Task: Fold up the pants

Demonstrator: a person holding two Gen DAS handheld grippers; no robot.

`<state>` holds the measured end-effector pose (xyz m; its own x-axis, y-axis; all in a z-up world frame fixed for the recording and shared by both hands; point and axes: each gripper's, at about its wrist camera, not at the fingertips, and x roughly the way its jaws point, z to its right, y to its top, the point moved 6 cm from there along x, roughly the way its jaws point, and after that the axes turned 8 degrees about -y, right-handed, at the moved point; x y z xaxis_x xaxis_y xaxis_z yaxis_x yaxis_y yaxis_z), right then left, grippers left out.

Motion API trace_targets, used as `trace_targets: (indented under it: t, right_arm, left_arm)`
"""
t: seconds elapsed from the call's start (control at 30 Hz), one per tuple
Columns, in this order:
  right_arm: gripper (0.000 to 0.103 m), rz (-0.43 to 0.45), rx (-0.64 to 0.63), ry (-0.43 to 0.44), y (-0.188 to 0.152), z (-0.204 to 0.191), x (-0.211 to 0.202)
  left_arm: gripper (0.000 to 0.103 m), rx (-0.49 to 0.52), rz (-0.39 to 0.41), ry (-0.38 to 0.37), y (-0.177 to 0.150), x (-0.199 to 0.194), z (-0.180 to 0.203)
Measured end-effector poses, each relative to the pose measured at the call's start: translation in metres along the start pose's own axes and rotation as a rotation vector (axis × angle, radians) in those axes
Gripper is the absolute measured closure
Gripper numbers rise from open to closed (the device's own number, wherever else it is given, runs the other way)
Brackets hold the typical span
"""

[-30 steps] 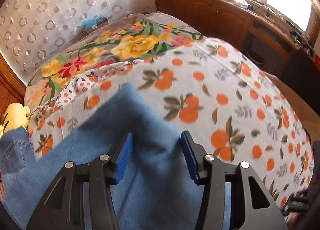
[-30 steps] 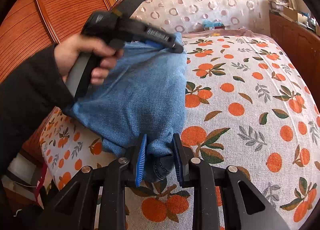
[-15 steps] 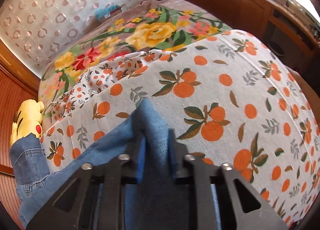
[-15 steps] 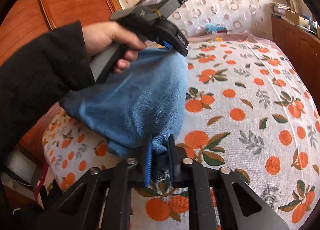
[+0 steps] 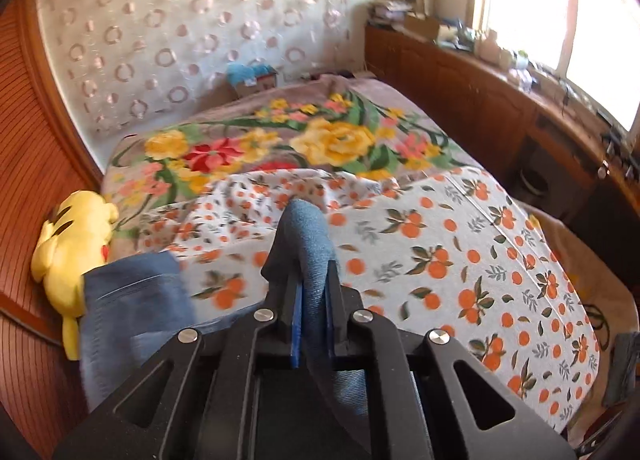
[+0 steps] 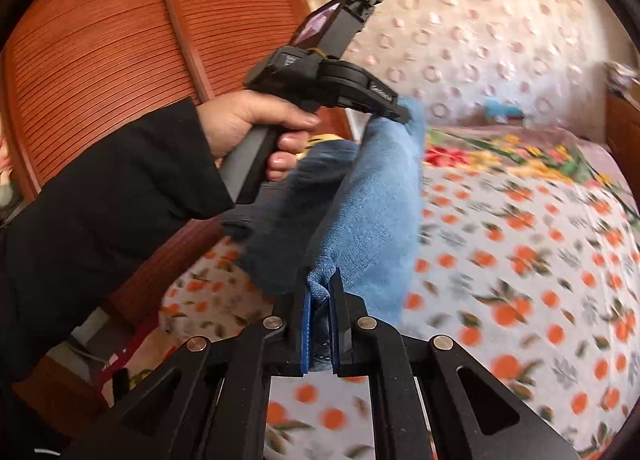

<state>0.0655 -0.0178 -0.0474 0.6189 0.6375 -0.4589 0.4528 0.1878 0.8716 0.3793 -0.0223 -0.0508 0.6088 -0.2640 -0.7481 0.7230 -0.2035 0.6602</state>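
Observation:
The blue denim pants (image 5: 310, 236) hang lifted above the orange-print bed sheet (image 5: 460, 260). My left gripper (image 5: 311, 274) has a fold of the denim between its jaws, which are closing, and the blue pads press on the cloth. The rest of the pants (image 5: 132, 296) trails down to the left. In the right wrist view my right gripper (image 6: 320, 286) is shut on a lower edge of the pants (image 6: 376, 199). The left gripper (image 6: 400, 112) shows there too, held by a hand (image 6: 248, 123) in a black sleeve and pinching the top of the cloth.
A yellow plush toy (image 5: 76, 244) lies at the bed's left edge against a slatted wooden wall (image 6: 100, 59). A flowered blanket (image 5: 328, 139) covers the far half of the bed. A wooden cabinet (image 5: 480, 99) with clutter runs along the right under the window.
Both grippers shut on the denim and rose, lifting the pants off the sheet. The left gripper now holds the cloth higher, and both views are blurred from the motion.

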Motion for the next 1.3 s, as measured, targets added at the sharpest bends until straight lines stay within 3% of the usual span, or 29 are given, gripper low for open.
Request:
trace_targets:
  t: [0.27,0.57,0.77,1.0,1.17,1.3]
  right_arm:
    - [0.096,-0.034,-0.109,0.106,0.016,-0.075,0.047]
    - [0.096,-0.158,-0.157,0.175,0.003,-0.119,0.135]
    - [0.083,-0.198,-0.135,0.176,0.002,-0.111,0.137]
    - [0.073,-0.122,-0.146,0.111,0.014,-0.095,0.09]
    - [0.066,-0.045,-0.114,0.064,0.022,-0.073,0.065]
    - [0.066,-0.041,-0.081,-0.045,0.021,-0.041,0.07]
  left_arm:
    - [0.094,-0.077,0.058,0.022,-0.031,-0.04,-0.069]
    - [0.093,-0.157,0.032,0.008,-0.082,-0.011,-0.133]
    - [0.087,-0.135,0.057,-0.013,-0.09,-0.018,-0.133]
    - [0.084,-0.164,0.094,0.047,-0.096,-0.054,-0.13]
    - [0.083,-0.134,0.177,0.007,-0.102,-0.096,-0.098]
    - [0.079,-0.08,0.2,-0.024,-0.11,-0.11,-0.062]
